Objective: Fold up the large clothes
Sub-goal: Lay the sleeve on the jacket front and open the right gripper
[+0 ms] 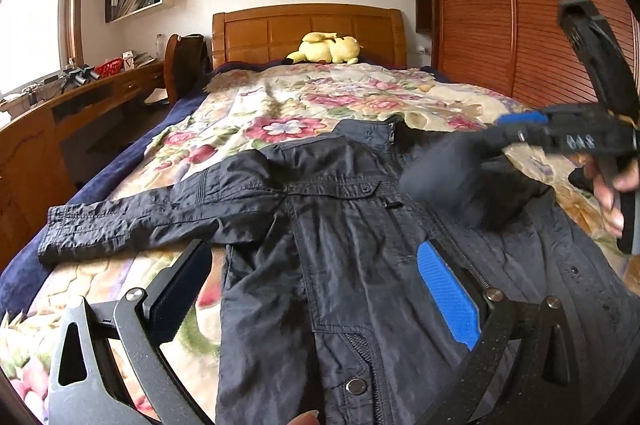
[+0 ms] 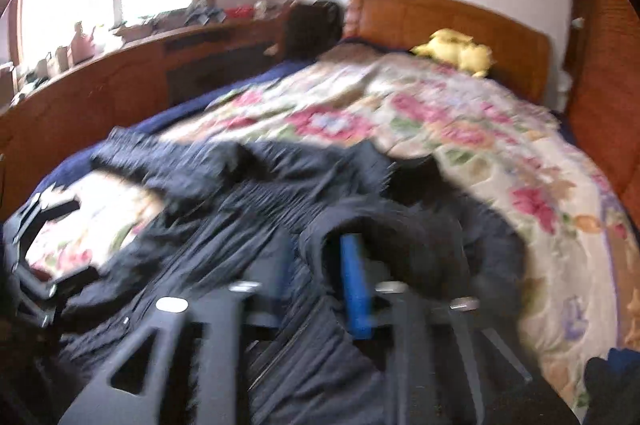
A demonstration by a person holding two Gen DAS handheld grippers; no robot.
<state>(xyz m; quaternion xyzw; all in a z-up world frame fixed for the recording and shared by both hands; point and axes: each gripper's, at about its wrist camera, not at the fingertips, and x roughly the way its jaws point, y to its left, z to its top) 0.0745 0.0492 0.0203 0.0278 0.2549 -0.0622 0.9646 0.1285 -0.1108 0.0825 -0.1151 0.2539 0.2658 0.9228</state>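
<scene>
A dark navy jacket of thin crinkled fabric (image 1: 360, 225) lies spread, front side up, on the floral quilted bedspread (image 1: 280, 105) of a wooden bed, with its collar toward the headboard. Its one sleeve (image 1: 132, 221) lies stretched flat toward the window side; the other sleeve (image 1: 448, 177) is raised over the chest of the jacket.

The left gripper (image 1: 316, 289) hovers low over the lower front of the jacket with its jaws wide apart and nothing between them. The right gripper (image 1: 516, 129) is at the raised sleeve. In the left wrist view the end of this sleeve seems to hang from its tips, but both views are blurred there, so I cannot tell if the jaws press on the fabric or stand loose around it (in the right wrist view the sleeve opening (image 2: 400, 237) is just in front of the blue pad (image 2: 354, 289)).

I judge the step in hand is folding this sleeve across the body. The risk is that the thin, slippery fabric slides out before the sleeve lies straight, and it then lands bunched. A fast pull could also drag the whole jacket aside and wrinkle the flat part, because the left gripper holds nothing down.
</scene>
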